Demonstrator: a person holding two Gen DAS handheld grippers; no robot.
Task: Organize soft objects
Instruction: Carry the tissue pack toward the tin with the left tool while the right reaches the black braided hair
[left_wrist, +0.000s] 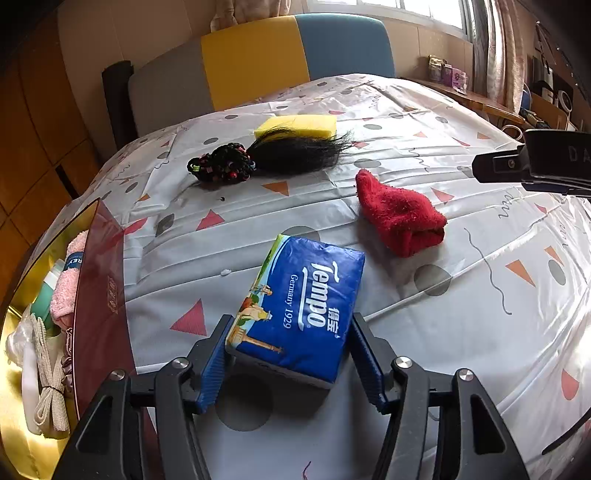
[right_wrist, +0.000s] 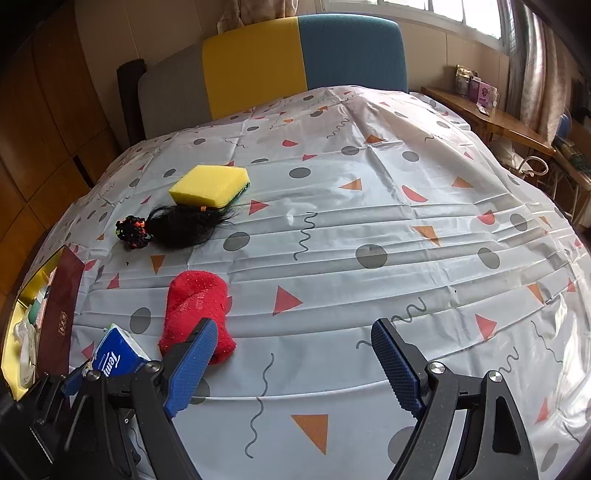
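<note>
box (left_wrist: 99, 280): left edge of frame, holds pink towel (left_wrist: 66, 284), bottle (left_wrist: 46, 295), strap (left_wrist: 48, 384)
left gripper (left_wrist: 291, 350): clamped on tissue pack (left_wrist: 306, 306)
right gripper (right_wrist: 295, 362): spread wide, holds nothing

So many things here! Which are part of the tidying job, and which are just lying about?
Part of the job:
tissue pack, between the left gripper fingers
red sock
yellow sponge
black hairpiece
box, already holding soft things
right gripper, open and empty

Just lying about:
tablecloth
chair
side table with small boxes
</note>
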